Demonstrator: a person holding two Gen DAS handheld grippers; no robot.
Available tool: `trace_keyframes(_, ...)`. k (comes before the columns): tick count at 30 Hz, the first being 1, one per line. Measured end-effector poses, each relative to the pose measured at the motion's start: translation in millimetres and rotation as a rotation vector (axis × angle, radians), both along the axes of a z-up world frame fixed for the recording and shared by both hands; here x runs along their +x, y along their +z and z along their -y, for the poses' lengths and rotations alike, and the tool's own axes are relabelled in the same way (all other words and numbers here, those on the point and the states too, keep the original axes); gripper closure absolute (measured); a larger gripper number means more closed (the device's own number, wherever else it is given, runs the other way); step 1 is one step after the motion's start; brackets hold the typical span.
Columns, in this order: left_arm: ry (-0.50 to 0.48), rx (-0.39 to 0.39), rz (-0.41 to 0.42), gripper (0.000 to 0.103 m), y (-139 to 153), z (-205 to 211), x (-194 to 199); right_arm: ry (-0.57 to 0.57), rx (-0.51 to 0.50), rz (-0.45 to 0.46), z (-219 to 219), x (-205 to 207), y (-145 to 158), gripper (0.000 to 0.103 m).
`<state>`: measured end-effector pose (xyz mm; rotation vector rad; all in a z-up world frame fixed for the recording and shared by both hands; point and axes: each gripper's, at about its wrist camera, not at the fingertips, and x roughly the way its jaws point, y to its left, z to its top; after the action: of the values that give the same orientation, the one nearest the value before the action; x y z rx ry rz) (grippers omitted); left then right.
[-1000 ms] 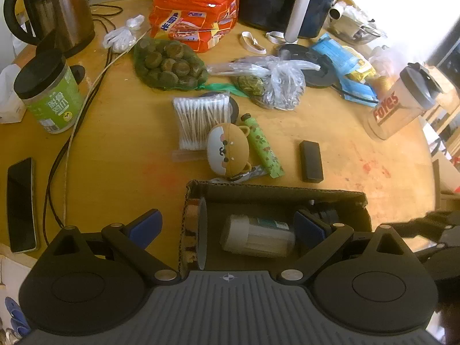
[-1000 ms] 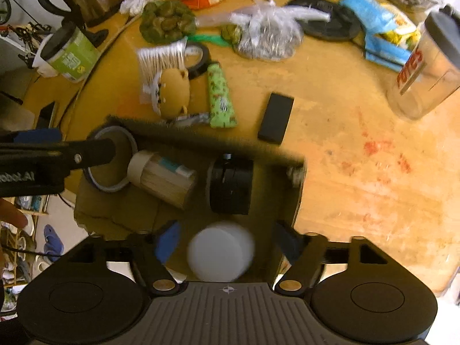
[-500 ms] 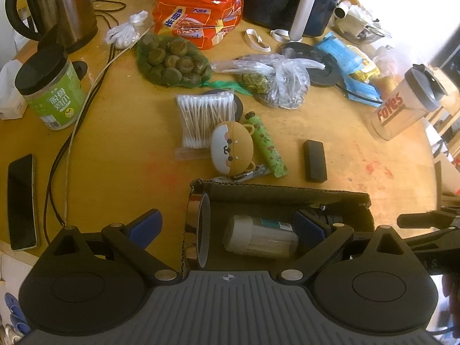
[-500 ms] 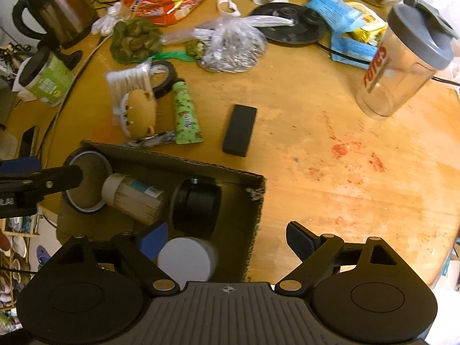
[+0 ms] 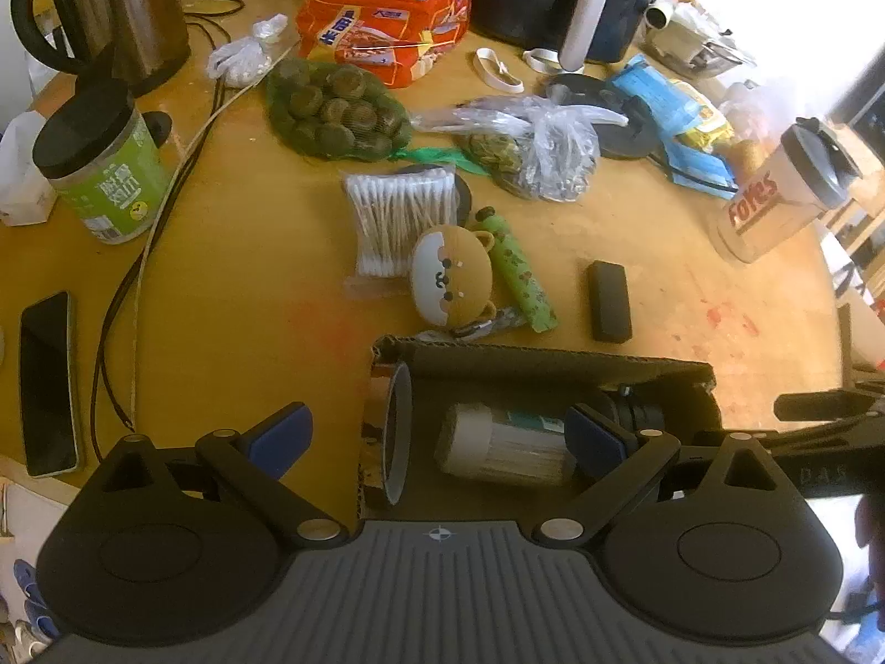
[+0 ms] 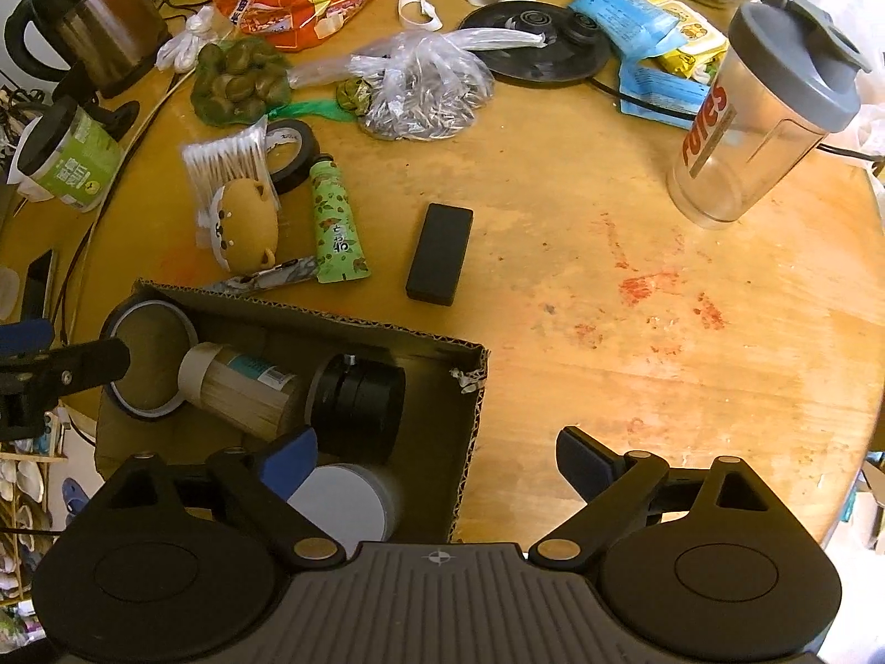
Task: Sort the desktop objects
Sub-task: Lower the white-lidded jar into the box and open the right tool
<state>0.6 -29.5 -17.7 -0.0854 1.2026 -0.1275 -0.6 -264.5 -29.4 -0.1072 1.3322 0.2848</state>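
On the wooden table (image 6: 581, 210) near its front edge sits an open cardboard box (image 6: 470, 431); inside lie a tape roll (image 6: 149, 365) on edge, a clear toothpick jar (image 6: 243, 382) on its side, a black cylinder (image 6: 359, 404) and a white-topped round container (image 6: 343, 503), the last partly hidden behind the right gripper's (image 6: 437, 456) near finger. Both that gripper and the left gripper (image 5: 437, 431) hover with fingers spread wide, gripping nothing. Beyond the box rest a dog-face pouch (image 5: 451, 282), a green tube (image 5: 520, 271), a bag of cotton swabs (image 5: 401, 216) and a black rectangular case (image 5: 608, 301). What the black cylinder is cannot be made out. At far left a phone (image 5: 47, 382) lies near the table edge.
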Motion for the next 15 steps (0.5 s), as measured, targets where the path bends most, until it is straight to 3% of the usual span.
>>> trace_keyframes(15,-0.053,-0.003,0.017,0.003,8.6,8.0,-2.0,-0.049,0.02,0.019,15.5,13.0,13.7,0.009)
